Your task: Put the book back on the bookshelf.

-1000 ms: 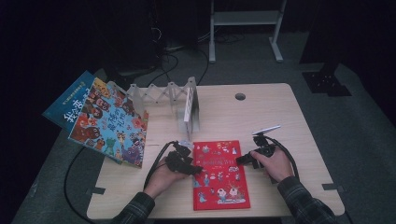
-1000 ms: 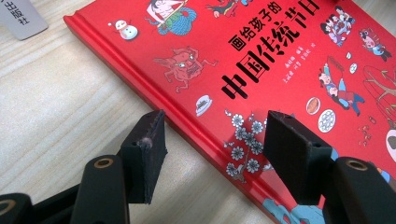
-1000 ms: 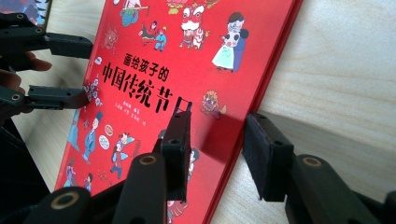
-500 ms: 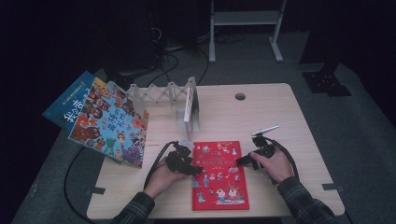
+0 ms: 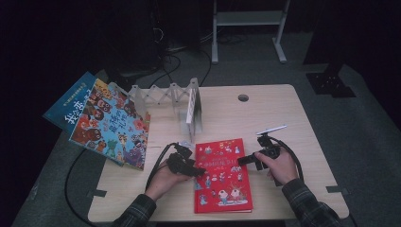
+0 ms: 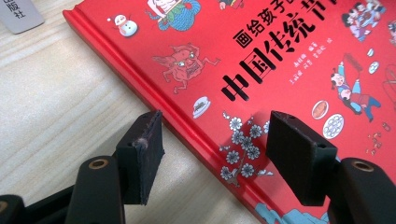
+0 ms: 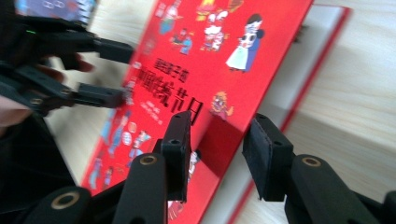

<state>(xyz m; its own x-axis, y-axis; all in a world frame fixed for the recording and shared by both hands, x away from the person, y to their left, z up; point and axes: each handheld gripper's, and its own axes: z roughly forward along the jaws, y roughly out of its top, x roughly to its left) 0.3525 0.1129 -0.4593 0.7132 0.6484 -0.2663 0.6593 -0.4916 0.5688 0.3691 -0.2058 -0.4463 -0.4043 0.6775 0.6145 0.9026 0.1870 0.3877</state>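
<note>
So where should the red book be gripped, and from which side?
Best at its long edges, one hand-held gripper from each side. The red book lies flat on the table, so only the edges give the jaws anything to close on. The left hand-held gripper straddles the spine edge, jaws open; the right hand-held gripper straddles the opposite edge, whose cover looks lifted.

Book (image 5: 222, 175) flat on table (image 5: 283, 118), between both tools; rack (image 5: 165, 94) behind.
</note>
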